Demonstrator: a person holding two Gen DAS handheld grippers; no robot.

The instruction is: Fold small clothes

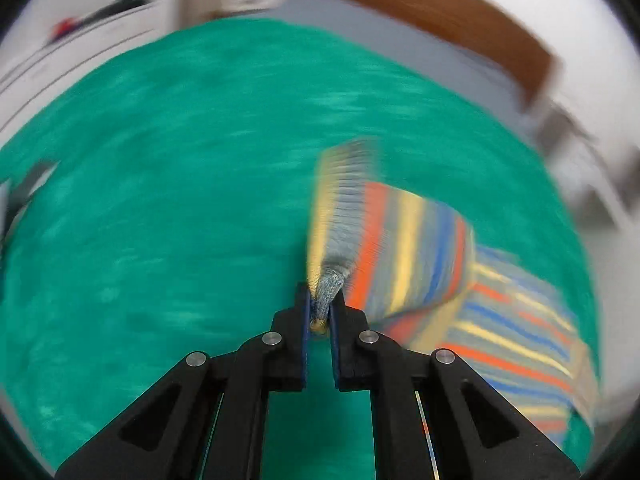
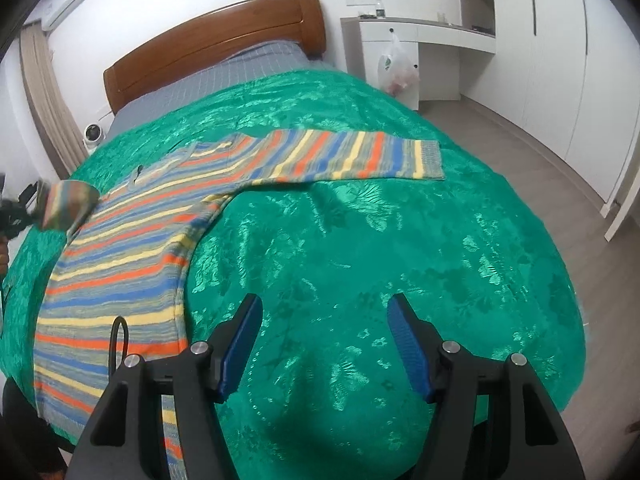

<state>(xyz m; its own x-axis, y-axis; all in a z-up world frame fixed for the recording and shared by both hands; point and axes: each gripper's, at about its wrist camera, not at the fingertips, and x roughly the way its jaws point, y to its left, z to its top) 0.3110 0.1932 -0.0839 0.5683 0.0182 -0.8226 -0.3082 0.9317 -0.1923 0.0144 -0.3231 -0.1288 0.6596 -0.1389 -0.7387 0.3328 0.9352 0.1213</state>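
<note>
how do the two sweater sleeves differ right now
The far sleeve lies flat and straight on the green bedspread, cuff untouched; the near sleeve is lifted off it and bunched, its cuff pinched in the left gripper. The far sleeve shows sharp in the right wrist view, while the near sleeve is blurred in both views. Both carry the same orange, blue, yellow and grey stripes.

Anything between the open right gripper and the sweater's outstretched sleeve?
Nothing: in the right wrist view only bare green bedspread lies between the right gripper and the sleeve.
</note>
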